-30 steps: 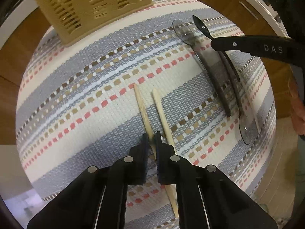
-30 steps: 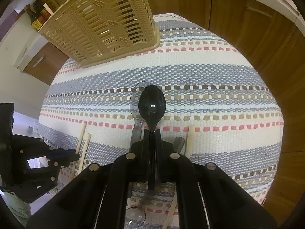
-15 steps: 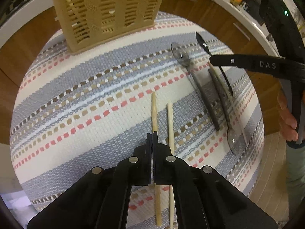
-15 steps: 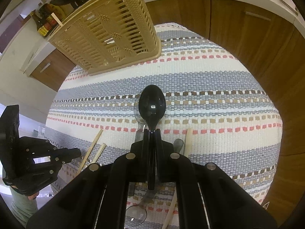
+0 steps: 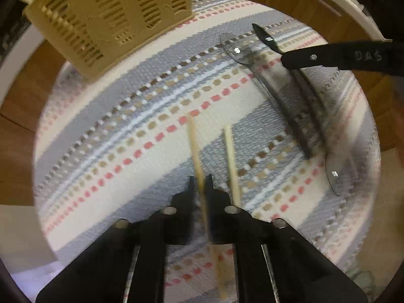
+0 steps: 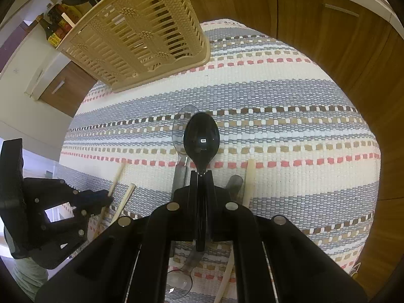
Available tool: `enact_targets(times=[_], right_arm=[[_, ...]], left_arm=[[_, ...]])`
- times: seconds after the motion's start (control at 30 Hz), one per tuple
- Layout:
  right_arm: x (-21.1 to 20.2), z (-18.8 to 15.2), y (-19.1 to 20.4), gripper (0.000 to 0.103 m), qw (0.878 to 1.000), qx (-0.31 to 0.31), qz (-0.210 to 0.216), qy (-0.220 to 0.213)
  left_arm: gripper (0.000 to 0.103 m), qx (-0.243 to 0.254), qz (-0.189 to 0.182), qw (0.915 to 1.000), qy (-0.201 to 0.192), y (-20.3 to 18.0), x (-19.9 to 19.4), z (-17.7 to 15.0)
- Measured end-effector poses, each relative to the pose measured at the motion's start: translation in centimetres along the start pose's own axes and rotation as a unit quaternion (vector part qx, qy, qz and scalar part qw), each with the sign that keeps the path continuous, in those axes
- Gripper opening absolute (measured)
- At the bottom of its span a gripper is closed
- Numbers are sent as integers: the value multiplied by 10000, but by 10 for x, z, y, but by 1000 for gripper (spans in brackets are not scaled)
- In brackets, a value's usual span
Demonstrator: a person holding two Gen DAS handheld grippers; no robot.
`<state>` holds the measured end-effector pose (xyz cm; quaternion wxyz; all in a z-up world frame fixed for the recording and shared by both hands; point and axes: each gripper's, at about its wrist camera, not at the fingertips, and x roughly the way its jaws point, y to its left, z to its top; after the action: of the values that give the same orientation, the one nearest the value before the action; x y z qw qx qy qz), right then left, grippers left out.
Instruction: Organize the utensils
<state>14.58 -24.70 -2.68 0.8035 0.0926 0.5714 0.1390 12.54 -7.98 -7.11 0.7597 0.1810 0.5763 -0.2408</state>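
Observation:
My left gripper (image 5: 200, 183) is shut on a pale wooden chopstick (image 5: 194, 141), held a little above the striped mat (image 5: 106, 136). A second chopstick (image 5: 230, 156) lies on the mat just to its right. My right gripper (image 6: 201, 174) is shut on a black plastic spoon (image 6: 201, 139), bowl pointing forward over the mat. The left gripper (image 6: 97, 197) with its chopstick (image 6: 116, 178) shows in the right wrist view at left. The right gripper's finger (image 5: 335, 56) and the spoon (image 5: 263, 35) show in the left wrist view at upper right. A beige slotted basket (image 6: 141, 32) stands at the mat's far end.
Clear plastic spoons (image 5: 275, 83) lie on the mat under the right gripper; one more (image 6: 179, 280) shows low in the right wrist view beside another chopstick (image 6: 248, 184). Wooden cabinet fronts (image 6: 328, 32) surround the mat. Sauce bottles (image 6: 58, 29) stand behind the basket.
My left gripper has lifted its chopstick off the mat and tilted it, with motion blur. My right gripper has risen slightly with the black spoon still held.

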Motion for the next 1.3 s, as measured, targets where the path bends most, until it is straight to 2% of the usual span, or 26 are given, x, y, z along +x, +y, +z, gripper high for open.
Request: enact_targets(times=[0.1, 0.17, 0.3, 0.47, 0.57, 0.7, 0.77, 0.8, 0.83, 0.87, 0.9, 0.97, 1.03, 1.13, 1.2, 1.3], right_arm=[[0, 0, 3, 5, 10000, -35, 40, -26], [1, 0, 7, 5, 10000, -64, 53, -40], [-3, 0, 9, 5, 9998, -91, 124, -116], [-23, 1, 9, 5, 9982, -31, 422, -431], [-39, 3, 11, 5, 9958, -93, 567, -709], [-72, 9, 25, 5, 9869, -381, 661, -1423], [-84, 12, 32, 5, 9809, -498, 685, -1749], [-94, 14, 37, 5, 9752, -609, 665, -2022], [-101, 17, 42, 5, 9697, -725, 621, -2250], [-107, 19, 45, 5, 9654, -811, 583, -2410], [-112, 25, 53, 5, 9584, -936, 505, -2648], [-118, 32, 61, 5, 9499, -1044, 335, -2927], [-118, 46, 69, 5, 9417, -1097, 206, -3174], [-112, 63, 77, 5, 9312, -1162, -14, -3456], [-107, 76, 85, 5, 9230, -1257, -146, -3634], [-101, 94, 93, 5, 9120, -1319, -292, -3873]], left_arm=[[2, -130, -76, 9998, -145, 4, -3, -1], [2, -311, -311, 9982, -412, 10, -8, -5], [2, -511, -538, 9930, -922, 24, -29, -19], [2, -672, -529, 9810, -1740, 33, -68, -30], [2, -815, -503, 9687, -2290, 37, -97, -35], [2, -1095, -637, 9395, -3184, 47, -131, -32], [2, -1243, -678, 9204, -3645, 59, -148, -28], [2, -1345, -702, 9061, -3950, 68, -158, -27], [2, -1418, -661, 8945, -4188, 73, -166, -26], [2, -1460, -610, 8863, -4352, 69, -164, -19], [2, -1509, -529, 8724, -4618, 74, -171, -16], [3, -1611, -323, 8578, -4870, 81, -183, -7], [3, -1697, -141, 8515, -4960, 83, -191, 0], [3, -1736, -199, 8364, -5195, 91, -192, 11], [3, -1698, -234, 8216, -5436, 94, -194, 17], [3, -1704, -91, 8025, -5718, 95, -198, 24]])
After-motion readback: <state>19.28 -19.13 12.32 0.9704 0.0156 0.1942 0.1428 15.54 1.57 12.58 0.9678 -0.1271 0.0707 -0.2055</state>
